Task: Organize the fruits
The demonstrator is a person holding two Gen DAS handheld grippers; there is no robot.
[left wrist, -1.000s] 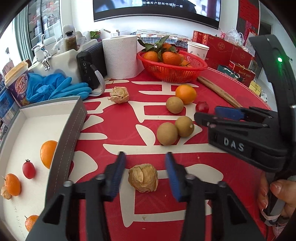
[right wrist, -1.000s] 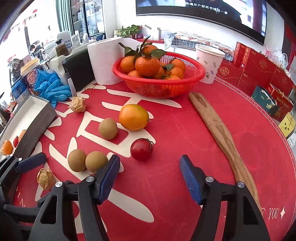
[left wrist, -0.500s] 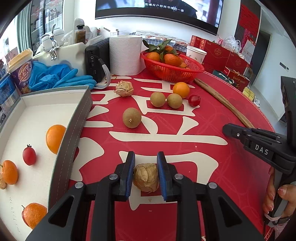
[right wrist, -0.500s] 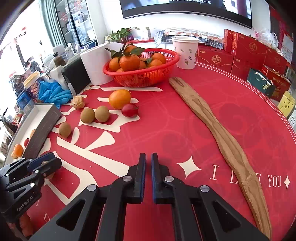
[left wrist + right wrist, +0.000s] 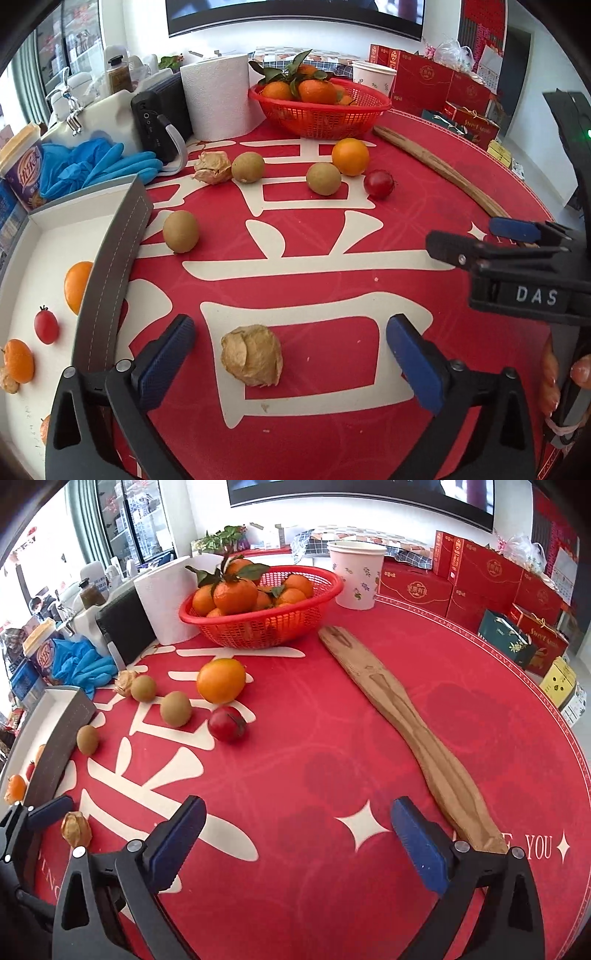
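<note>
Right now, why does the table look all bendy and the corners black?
Left wrist view: a fisheye lens bows the gray box wall and blacks out the corners. Right wrist view: the red table edge curves the same way; the window glares white at upper left, but the orange stays sharp.

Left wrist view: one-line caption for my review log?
Open left gripper straddles a papery husked fruit on the red tablecloth, beside the partly filled white tray.

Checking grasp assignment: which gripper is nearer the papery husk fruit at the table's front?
Left. The left gripper straddles the husk fruit, jaws open; the right gripper sits off to its right.
</note>
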